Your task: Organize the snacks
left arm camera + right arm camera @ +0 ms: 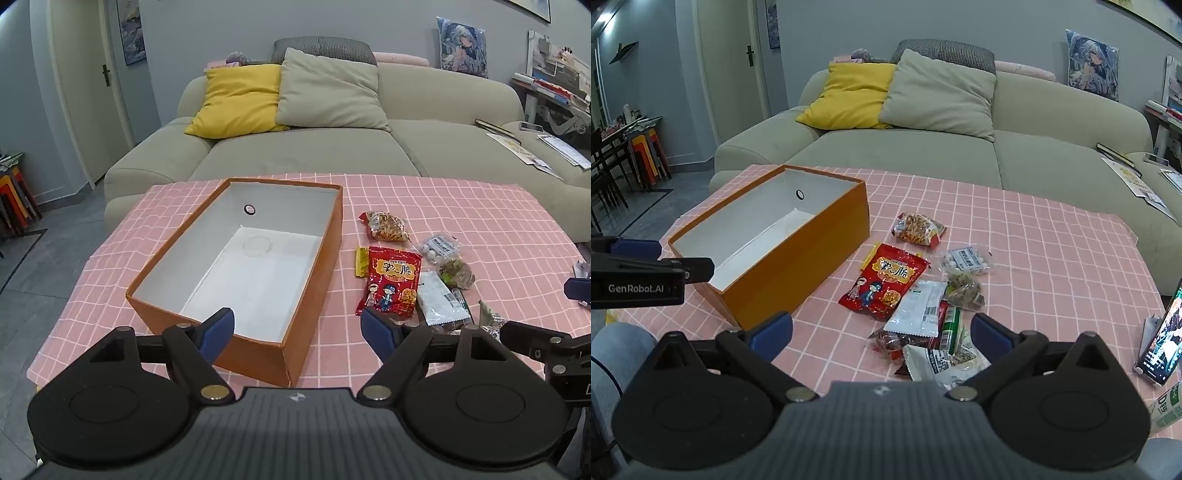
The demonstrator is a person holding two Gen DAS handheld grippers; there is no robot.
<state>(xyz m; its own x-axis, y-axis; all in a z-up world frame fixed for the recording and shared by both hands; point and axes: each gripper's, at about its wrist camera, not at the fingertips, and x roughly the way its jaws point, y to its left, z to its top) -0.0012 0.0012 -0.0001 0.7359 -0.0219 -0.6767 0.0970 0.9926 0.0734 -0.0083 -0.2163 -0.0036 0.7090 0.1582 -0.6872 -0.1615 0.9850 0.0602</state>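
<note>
An orange box (317,273) (798,254) with a white, empty inside stands on the pink checked tablecloth (461,206) (1052,258). To its right lies a heap of snack packets: a red packet (392,280) (884,282), a noodle-snack bag (388,226) (919,229), a clear bag of white balls (439,248) (967,261), a white packet (439,302) (918,310) and others. My left gripper (297,330) hovers open over the box's near right corner. Over the near end of the heap my right gripper (882,332) is open and holds nothing.
A beige sofa (314,147) (923,147) with a yellow cushion (236,99) and a grey one stands behind the table. A phone (1161,336) leans upright at the table's right edge, with a green-and-white pack (1167,406) near it. Stacked stools (14,195) stand at the far left.
</note>
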